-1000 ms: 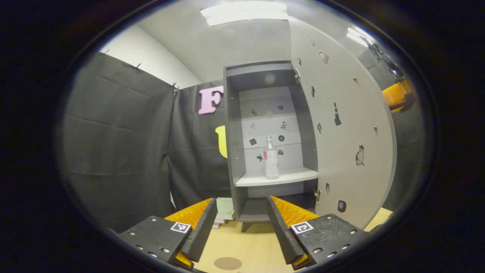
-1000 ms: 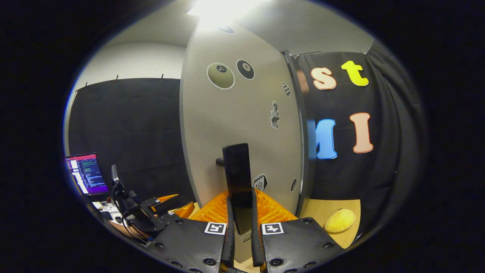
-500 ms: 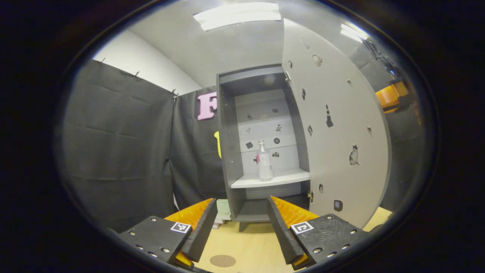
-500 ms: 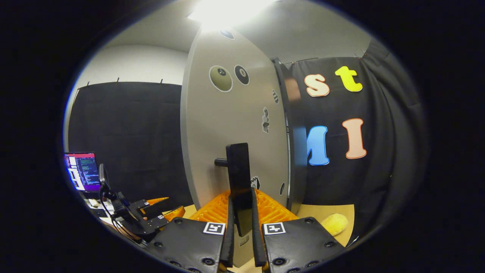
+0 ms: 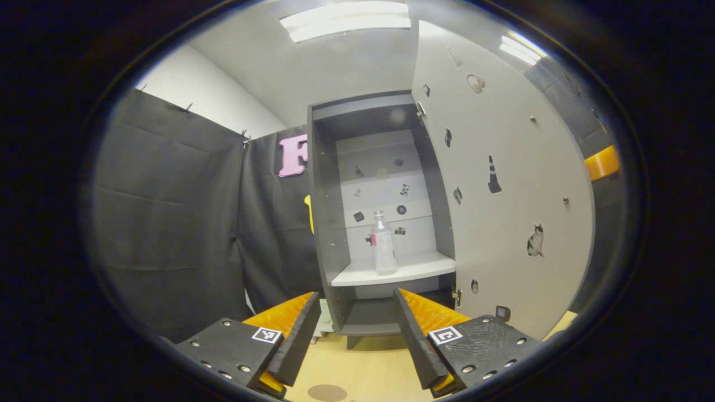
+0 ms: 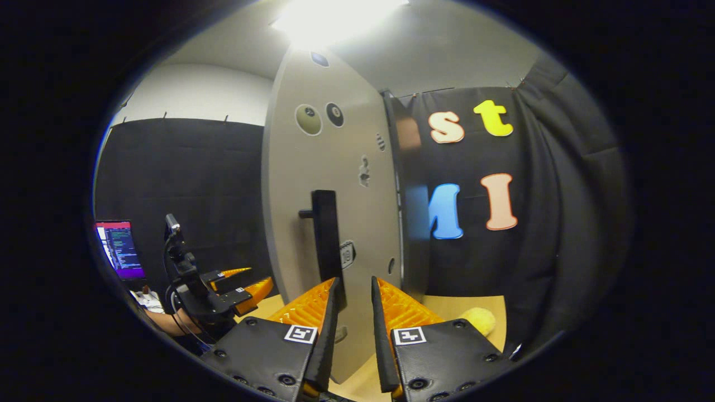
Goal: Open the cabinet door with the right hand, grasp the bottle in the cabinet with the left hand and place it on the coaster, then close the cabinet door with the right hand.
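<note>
The grey cabinet stands with its door swung wide to the right. A clear plastic bottle stands upright on the white shelf inside. My left gripper is open, well short of the cabinet and aimed at the bottle. A round brown coaster lies on the wooden table just below its fingers. In the right gripper view, the door's outer face carries a black vertical handle. My right gripper is open with a narrow gap, and the handle lies just left of that gap, outside the fingers.
The right gripper view has the left gripper farther off at lower left, held in a hand, with a lit screen behind it. A yellow rounded object lies on the table by the cabinet's base. Black cloth walls surround the booth.
The right gripper has let go of the door handle and drawn back to its right. The door swung wider open. The left gripper view shifted slightly, with the bottle now a bit left.
</note>
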Available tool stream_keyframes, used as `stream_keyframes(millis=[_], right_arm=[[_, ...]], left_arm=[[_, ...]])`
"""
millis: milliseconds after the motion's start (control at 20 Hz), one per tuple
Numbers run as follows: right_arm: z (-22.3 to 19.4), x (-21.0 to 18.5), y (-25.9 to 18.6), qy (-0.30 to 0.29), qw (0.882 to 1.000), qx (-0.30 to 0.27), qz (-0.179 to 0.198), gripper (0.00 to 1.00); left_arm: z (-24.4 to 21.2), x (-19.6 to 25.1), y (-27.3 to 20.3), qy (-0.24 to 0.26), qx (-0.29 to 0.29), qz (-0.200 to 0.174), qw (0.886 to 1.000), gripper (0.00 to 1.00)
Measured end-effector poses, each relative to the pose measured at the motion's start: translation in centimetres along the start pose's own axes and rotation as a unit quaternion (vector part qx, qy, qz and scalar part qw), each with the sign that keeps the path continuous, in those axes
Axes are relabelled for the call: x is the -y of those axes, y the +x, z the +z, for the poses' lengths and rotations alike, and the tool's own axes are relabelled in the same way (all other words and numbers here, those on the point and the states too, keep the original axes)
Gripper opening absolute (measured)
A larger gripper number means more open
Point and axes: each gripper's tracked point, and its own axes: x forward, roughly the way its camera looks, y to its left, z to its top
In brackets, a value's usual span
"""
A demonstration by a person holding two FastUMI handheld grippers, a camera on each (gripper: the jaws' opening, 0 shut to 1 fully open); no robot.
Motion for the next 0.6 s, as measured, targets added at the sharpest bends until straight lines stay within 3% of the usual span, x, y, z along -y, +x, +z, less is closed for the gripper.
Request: stream_keyframes(millis=[100, 200, 300, 400, 600], right_arm=[[-0.3, 2.4, -3.7, 0.012, 0.999, -0.002, -0.050, 0.38], [-0.2, 5.5, -7.0, 0.013, 0.996, 0.000, -0.091, 0.60], [-0.8, 7.8, -9.1, 0.013, 0.990, -0.003, -0.142, 1.00], [-1.5, 9.0, -10.6, 0.022, 0.984, -0.004, -0.177, 0.92], [-3.2, 11.3, -15.3, 0.034, 0.971, -0.003, -0.237, 0.98]], left_arm=[[0.1, 0.4, 2.3, -0.010, 0.000, -0.018, 1.000, 0.78], [0.2, 0.8, 4.9, -0.028, -0.004, -0.036, 0.999, 0.80], [0.4, 1.2, 7.7, -0.046, -0.008, -0.056, 0.997, 0.78], [0.6, 1.4, 10.6, -0.062, -0.012, -0.075, 0.995, 0.80], [1.6, 0.7, 16.5, -0.067, -0.005, -0.097, 0.993, 0.77]])
